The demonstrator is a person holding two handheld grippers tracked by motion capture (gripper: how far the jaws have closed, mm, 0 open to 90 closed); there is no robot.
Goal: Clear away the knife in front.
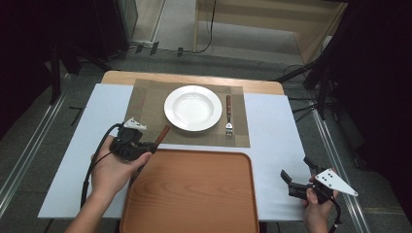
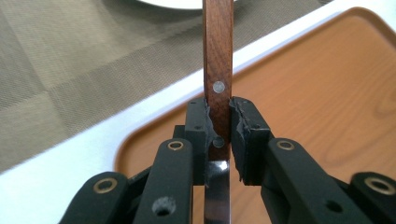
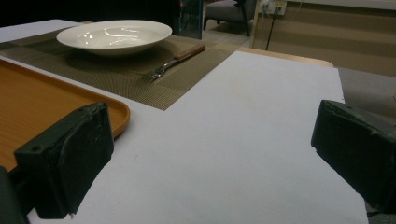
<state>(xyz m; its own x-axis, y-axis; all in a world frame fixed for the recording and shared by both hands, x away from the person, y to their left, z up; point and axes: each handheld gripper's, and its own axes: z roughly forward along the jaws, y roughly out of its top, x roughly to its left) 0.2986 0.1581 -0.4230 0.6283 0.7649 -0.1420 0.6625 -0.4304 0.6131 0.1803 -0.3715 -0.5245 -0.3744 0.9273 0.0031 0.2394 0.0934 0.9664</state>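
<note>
Nearest, wooden tray [image 1: 194,194] on the white tabletop [image 1: 272,145], bare. At its upper left corner, left claw [image 2: 219,128] clamped on a wood-handled knife [image 2: 218,56], handle pointing toward the placemat [image 1: 145,107] and white plate [image 1: 193,108], blade back toward the hand. Fork [image 1: 228,114] just right of the plate. Right claw [image 1: 294,180] gaping wide over bare tabletop, right of the tray, holding nothing.

Bright overhead light on the table [image 1: 272,126], dark surroundings, soft blur up close.
</note>
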